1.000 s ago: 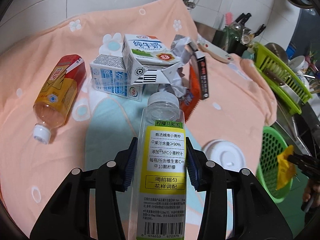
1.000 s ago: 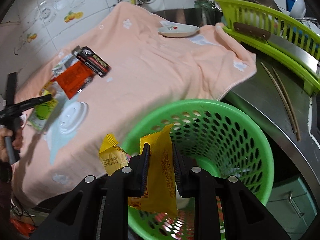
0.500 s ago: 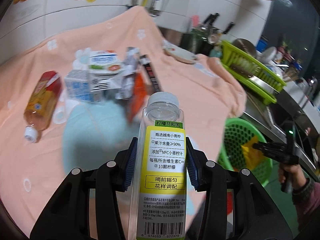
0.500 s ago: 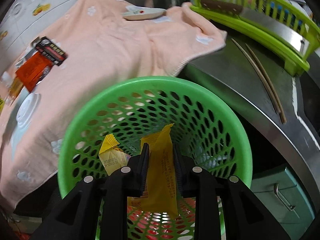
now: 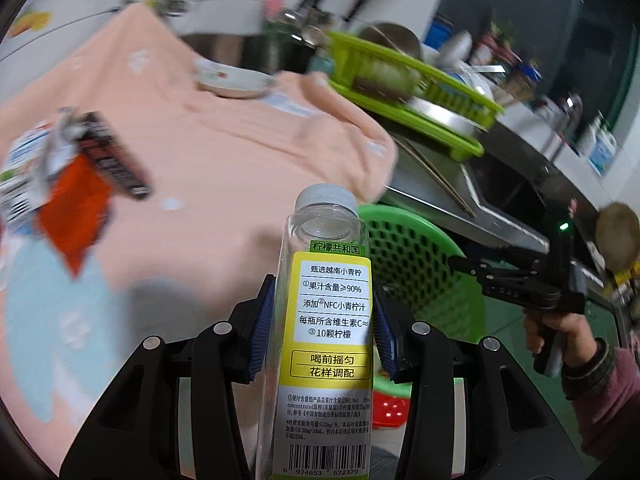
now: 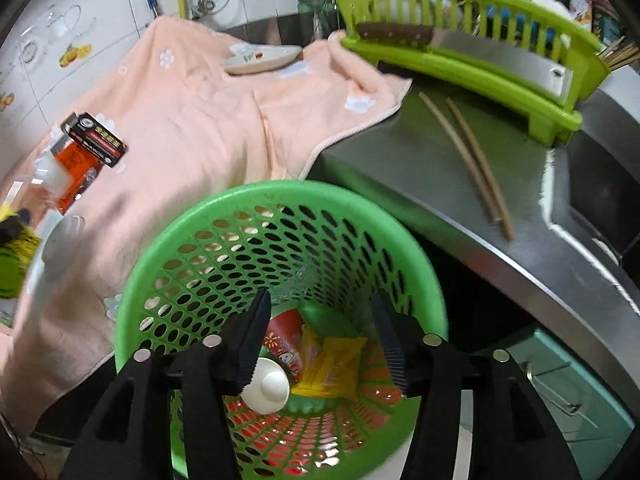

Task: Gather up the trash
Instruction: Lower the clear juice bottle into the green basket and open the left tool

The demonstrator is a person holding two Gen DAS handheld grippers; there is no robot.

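Left wrist view: the left gripper [image 5: 322, 320] has its fingers [image 5: 262, 320] clamped on both sides of a clear plastic bottle [image 5: 324, 320], which stands upright between them, white cap at the top. It carries a yellow label with a barcode; its base is cut off by the frame edge. Behind it sits the green basket [image 5: 416, 256], partly hidden by the bottle. The wrappers [image 5: 76, 184] on the peach cloth [image 5: 224, 152] are blurred.

Right wrist view: the right gripper [image 6: 320, 340] hangs over the basket [image 6: 280, 208], its fingers [image 6: 252, 336] opening with nothing between them. A yellow packet [image 6: 332, 364] lies loose at the basket's bottom, below the fingers, beside a red wrapper [image 6: 284, 340] and a white lid [image 6: 266, 390]. Chopsticks [image 6: 468, 160] lie on the steel counter [image 6: 400, 168].
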